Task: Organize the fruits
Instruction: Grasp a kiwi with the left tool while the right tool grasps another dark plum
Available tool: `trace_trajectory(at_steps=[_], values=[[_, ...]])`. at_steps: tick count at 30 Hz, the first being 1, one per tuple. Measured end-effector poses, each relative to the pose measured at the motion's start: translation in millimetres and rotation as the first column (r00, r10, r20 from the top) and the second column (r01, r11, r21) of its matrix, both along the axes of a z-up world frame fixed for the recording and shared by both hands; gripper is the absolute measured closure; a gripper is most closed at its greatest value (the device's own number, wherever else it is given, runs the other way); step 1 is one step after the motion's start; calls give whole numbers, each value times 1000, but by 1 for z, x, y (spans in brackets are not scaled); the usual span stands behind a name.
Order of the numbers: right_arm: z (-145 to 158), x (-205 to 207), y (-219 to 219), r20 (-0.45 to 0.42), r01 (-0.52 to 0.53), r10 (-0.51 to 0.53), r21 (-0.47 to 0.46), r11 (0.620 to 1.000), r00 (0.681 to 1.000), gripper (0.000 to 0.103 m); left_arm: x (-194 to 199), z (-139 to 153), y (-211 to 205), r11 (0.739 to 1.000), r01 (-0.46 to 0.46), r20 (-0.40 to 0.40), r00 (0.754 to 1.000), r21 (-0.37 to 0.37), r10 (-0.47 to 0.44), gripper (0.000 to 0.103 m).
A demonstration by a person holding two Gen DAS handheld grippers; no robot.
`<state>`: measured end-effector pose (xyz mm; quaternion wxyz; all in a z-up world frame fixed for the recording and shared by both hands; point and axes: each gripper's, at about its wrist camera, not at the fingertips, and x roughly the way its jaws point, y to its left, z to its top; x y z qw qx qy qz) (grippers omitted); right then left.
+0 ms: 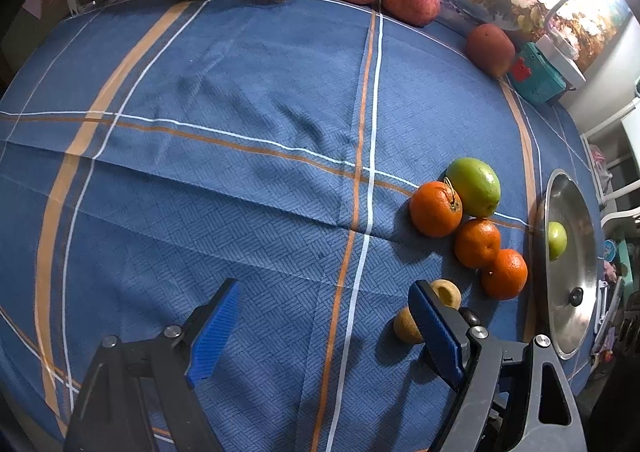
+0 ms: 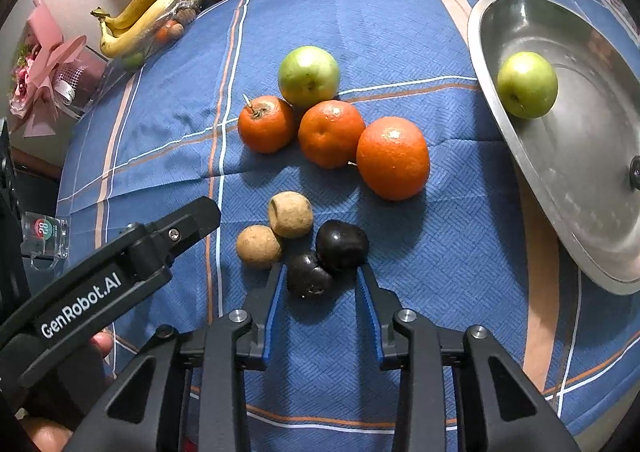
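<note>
Now, step: the right hand-held gripper [image 2: 320,272] brackets the nearer dark fruit [image 2: 309,275], jaws not visibly pressing.
Left hand-held gripper [image 1: 320,332]: open, empty.
Next: squeeze, lift toward metal tray [image 2: 592,212].

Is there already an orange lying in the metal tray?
No, the metal tray holds only one green apple; the three oranges lie on the blue tablecloth beside it.

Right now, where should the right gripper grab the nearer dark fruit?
Grip the nearer dark fruit across its round middle, coming from above. The right gripper already straddles it, jaws not visibly touching. Stay low and near: the other dark fruit touches its far side.
</note>
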<state>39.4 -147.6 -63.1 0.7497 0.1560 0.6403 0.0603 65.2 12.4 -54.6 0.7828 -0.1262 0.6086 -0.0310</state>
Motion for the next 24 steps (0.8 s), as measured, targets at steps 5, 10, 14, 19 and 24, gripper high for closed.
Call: trace_trajectory(at_steps=[5, 10, 14, 19, 24], values=[[0, -2, -5, -8, 11, -10, 27, 1000, 1000, 70, 0, 1, 1, 1000, -5, 1, 1000, -12, 5, 17], [1, -4, -10, -18, 20, -19, 60, 998, 1000, 75, 0, 2, 0, 1000, -11, -1, 1000, -25, 11, 17], [3, -4, -12, -17, 27, -26, 74, 997, 1000, 77, -1, 3, 2, 999, -15, -5, 1000, -36, 15, 17], [3, -5, -13, -22, 27, -26, 78, 997, 999, 77, 0, 3, 1, 999, -16, -6, 1000, -51, 16, 17], [14, -6, -15, 5, 39, -39, 122, 992, 999, 77, 0, 3, 4, 997, -28, -5, 1000, -66, 27, 17]])
